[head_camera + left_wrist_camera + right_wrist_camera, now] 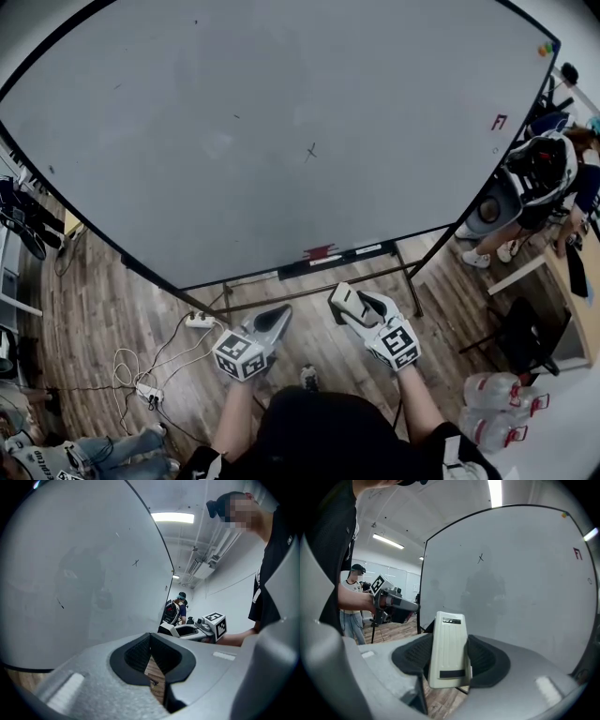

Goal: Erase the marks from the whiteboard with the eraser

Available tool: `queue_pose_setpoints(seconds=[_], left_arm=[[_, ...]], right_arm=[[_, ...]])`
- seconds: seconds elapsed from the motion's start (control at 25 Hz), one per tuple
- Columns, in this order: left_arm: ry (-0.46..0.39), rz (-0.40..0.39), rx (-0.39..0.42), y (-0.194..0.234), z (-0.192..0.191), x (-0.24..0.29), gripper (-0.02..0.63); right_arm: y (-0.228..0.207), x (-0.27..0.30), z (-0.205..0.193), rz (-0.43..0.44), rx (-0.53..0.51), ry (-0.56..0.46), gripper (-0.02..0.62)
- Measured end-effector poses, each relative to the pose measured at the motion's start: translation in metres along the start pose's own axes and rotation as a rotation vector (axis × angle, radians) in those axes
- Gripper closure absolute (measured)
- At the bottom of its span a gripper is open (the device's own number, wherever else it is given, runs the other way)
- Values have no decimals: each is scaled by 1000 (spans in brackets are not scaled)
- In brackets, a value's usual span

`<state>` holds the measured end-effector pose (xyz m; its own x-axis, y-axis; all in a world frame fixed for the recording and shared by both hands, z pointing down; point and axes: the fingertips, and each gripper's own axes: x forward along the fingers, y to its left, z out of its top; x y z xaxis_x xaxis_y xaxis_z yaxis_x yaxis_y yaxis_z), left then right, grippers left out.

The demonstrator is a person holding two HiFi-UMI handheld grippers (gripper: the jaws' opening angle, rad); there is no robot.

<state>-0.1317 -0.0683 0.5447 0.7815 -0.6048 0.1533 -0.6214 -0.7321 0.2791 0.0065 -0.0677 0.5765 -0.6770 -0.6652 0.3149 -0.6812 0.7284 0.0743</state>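
- One pale eraser (449,648) stood upright between the jaws of the right gripper (352,305). The dark pads clamped it on both flanks, below the lower edge of the whiteboard (262,141) and clear of its face.
- Both jaws of the left gripper (151,641) were pressed together at the tips with nothing held. Only a sliver of wood floor (112,309) showed through the gap behind the pads. This gripper hung below the whiteboard's lower edge, beside the right gripper and apart from it.
- One small black X mark (310,151) sat a little right of the whiteboard's middle, with wide bare surface on every side.
- One red mark (499,122) lay close to the whiteboard's right edge, and coloured magnets (546,49) sat in its upper right corner.
- Several faint dark specks dotted the whiteboard's upper left part, too small to read as writing.
- Along the whiteboard's lower edge ran a tray (349,255) carrying a red thing and some long pale and dark things, too small to identify.
- Below the whiteboard's left half, white cables and a power strip (200,320) lay on the floor.
- Beyond the whiteboard's right edge, a seated person (544,173) and a desk crowded the space. Water bottles (497,389) stood further down on that side.
- In the head view, the frame cut off the whiteboard's upper left corner, and the holder's own body hid the floor under the grippers.
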Motion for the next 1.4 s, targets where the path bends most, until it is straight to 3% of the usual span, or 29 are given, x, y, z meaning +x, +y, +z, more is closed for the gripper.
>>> queue_pose_setpoints(seconds=[0.4,0.68,1.4], left_arm=[[12,-23,2,50,9,28,595],[5,-13,12,58,22,33,595],[-38,178,-1,51,42,106,595]], right_arm=[[-32,46,6,-26,4,0,353],[-40,54,15,-15,-15,-12,353],[-130,65,34,184,-126,-67,353]])
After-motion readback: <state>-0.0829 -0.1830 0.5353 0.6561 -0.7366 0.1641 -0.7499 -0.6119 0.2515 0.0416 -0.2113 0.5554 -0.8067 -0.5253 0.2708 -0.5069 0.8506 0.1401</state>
